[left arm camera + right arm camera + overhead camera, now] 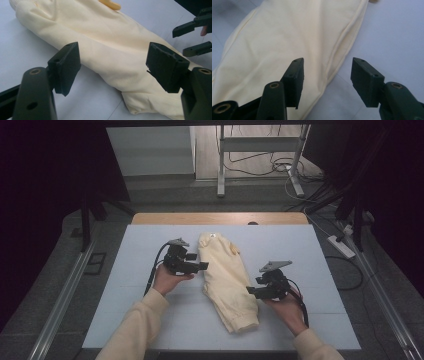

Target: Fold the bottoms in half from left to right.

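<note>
A pale yellow garment [225, 280] lies folded into a long strip down the middle of the white table cover [140, 320]. My left gripper [202, 262] sits at its left edge, open, with the cloth [107, 42] just beyond its wide-set jaws [113, 65]. At the garment's right edge, lower down, my right gripper [252, 290] is open. In the right gripper view the cloth's seamed edge [287, 32] lies under and ahead of the gripper [327, 77], and no pad presses on it. The right gripper [190, 37] also appears at the far right of the left gripper view.
The white cover lies on a wooden table [220, 218] with bare white surface around the garment. On the floor beyond are a metal stand [220, 170], loose cables [280, 167] and a power strip [342, 246].
</note>
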Motion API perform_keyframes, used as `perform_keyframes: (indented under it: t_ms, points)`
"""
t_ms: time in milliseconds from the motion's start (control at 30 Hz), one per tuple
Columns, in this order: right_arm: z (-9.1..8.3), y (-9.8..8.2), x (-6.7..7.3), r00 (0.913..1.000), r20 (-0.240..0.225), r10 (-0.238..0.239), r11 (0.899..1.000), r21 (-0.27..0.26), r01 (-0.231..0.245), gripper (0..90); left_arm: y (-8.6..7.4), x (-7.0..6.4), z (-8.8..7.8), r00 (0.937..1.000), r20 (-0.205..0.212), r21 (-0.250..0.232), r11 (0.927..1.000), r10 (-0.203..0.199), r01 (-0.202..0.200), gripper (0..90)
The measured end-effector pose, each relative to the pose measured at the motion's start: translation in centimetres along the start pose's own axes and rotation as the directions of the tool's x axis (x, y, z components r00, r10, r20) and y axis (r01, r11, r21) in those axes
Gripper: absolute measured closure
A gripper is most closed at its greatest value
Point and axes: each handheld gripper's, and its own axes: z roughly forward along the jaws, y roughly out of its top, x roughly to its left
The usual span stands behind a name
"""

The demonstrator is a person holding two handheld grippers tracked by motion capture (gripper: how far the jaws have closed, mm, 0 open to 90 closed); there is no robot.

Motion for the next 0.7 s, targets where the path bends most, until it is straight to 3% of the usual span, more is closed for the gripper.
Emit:
perform_keyframes:
  t_ms: [400,700]
  points:
    - [-2.4,-2.0,0.4,0.9994,-0.035,0.004,1.0,0.004,-0.004,41.0,0.0,-0.1,0.0,1.0,-0.002,0.005,1.0,0.006,-0.006,27.1]
    - [-3.1,-3.2,1.2,0.9967,-0.081,0.003,1.0,0.025,-0.001,40.6,0.1,-0.2,-0.3,1.0,-0.005,-0.004,1.0,0.006,-0.006,27.1]
